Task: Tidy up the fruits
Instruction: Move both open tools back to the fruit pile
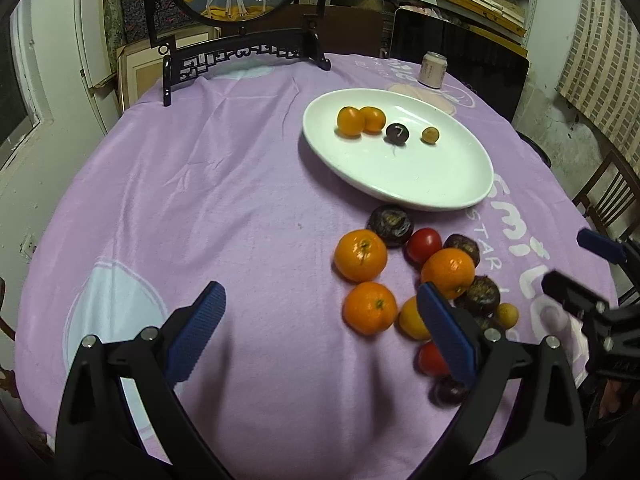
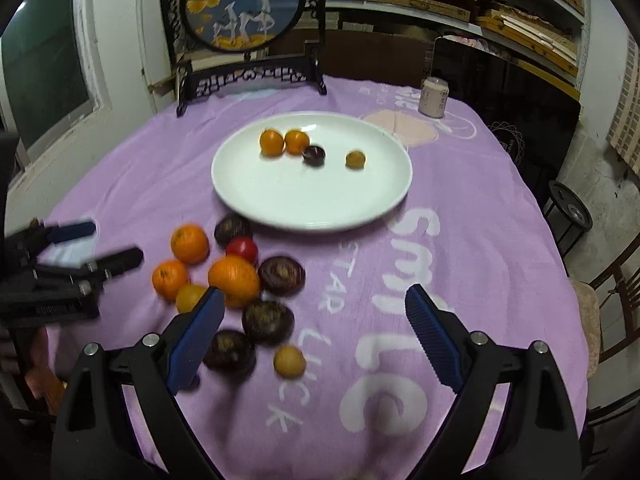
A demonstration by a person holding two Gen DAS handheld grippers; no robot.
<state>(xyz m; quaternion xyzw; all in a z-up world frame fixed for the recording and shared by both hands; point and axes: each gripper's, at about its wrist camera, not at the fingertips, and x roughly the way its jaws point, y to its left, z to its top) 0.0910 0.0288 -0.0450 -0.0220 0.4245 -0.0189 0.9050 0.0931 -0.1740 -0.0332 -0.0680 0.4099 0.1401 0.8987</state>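
Note:
A white plate point(image 1: 420, 184) point(image 2: 256, 196) on the purple cloth holds two small oranges point(image 1: 351, 121), a dark fruit point(image 1: 397, 134) and a small yellow-brown fruit point(image 1: 430, 135). In front of the plate lies a pile of several oranges point(image 1: 361, 255) point(image 2: 190, 243), red tomatoes point(image 1: 424, 243), dark fruits point(image 2: 281, 275) and small yellow fruits point(image 2: 289, 361). My left gripper point(image 1: 322, 334) is open and empty above the cloth, left of the pile; it also shows in the right wrist view point(image 2: 106, 246). My right gripper point(image 2: 314, 336) is open and empty above the pile's right side; it also shows in the left wrist view point(image 1: 576, 260).
A drink can point(image 1: 432, 70) point(image 2: 433, 98) stands at the table's far edge. A dark carved stand with a round deer picture point(image 1: 240, 12) point(image 2: 244, 28) stands at the back. A wooden chair point(image 2: 616, 292) is on the right, shelves behind.

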